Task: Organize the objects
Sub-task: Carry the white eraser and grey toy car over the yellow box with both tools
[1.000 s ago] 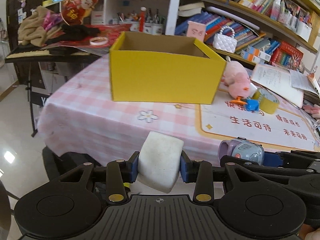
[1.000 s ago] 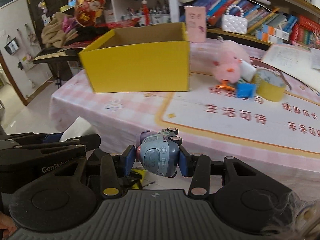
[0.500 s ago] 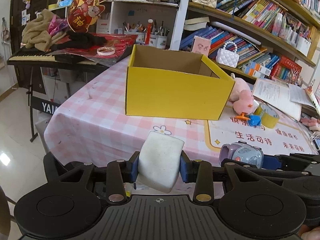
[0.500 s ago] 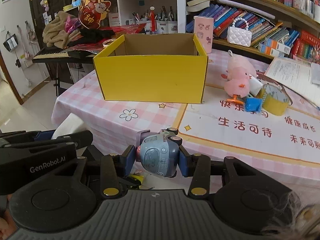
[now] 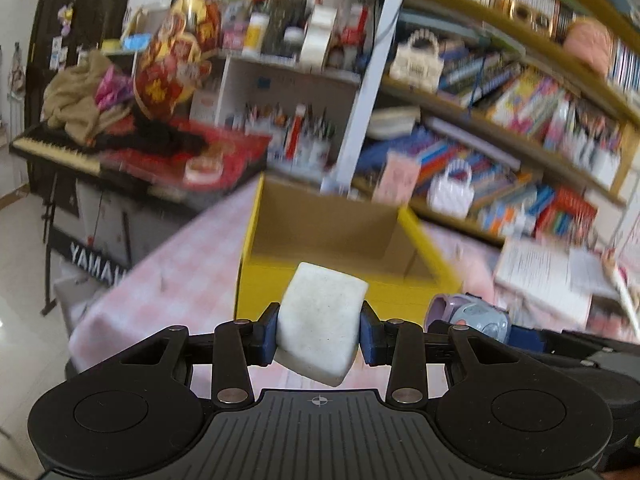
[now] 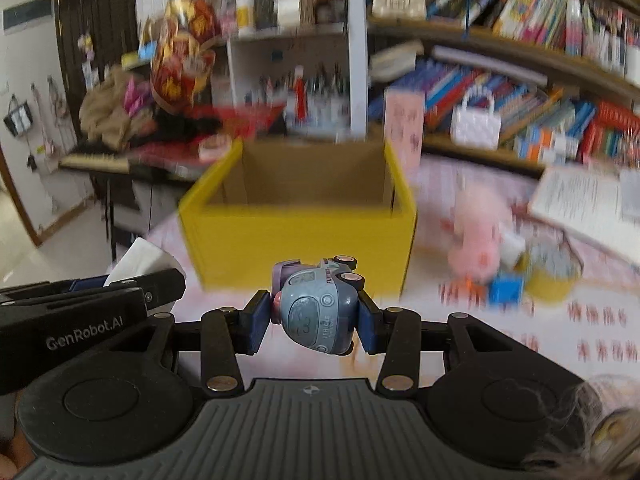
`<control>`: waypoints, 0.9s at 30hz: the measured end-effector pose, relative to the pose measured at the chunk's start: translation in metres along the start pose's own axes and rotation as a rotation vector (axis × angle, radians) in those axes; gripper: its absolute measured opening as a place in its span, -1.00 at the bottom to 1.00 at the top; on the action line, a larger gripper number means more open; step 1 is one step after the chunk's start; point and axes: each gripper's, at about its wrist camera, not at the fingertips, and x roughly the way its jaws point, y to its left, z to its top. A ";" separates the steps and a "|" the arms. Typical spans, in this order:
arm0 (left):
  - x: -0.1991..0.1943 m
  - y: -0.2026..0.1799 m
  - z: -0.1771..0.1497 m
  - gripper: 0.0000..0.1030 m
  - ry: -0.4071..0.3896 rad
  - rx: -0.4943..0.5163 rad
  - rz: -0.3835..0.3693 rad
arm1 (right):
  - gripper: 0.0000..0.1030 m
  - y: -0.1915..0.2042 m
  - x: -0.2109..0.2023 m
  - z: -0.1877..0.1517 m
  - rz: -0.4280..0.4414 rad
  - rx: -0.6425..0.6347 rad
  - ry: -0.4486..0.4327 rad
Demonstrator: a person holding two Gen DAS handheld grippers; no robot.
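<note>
While blurred in both: pink plush [image 6: 476,240] only beside right-view box [image 6: 296,240].

We are in a lived-in home, most likely a family study or playroom. At our twelve to three o'clock run long wooden bookshelves [image 6: 520,60] packed with colourful books, with small white handbags [image 6: 475,118] set among them. At ten o'clock a Yamaha keyboard [image 5: 56,152] on its stand is piled with clothes [image 5: 80,96] and red festive decorations [image 5: 172,68], beside a white cubby [image 6: 288,80] holding pots of pens. Ahead of us a table under a pink checked cloth [image 5: 176,280] bears an open yellow cardboard box [image 6: 296,216], a pink plush toy [image 6: 478,236] at two o'clock, and loose papers [image 6: 580,200]. The pale tiled floor [image 5: 20,248] lies at our nine o'clock.
</note>
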 end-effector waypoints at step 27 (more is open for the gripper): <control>0.192 -0.038 0.060 -0.28 0.173 0.044 0.073 | -0.18 -0.066 0.204 0.104 0.022 -0.234 0.130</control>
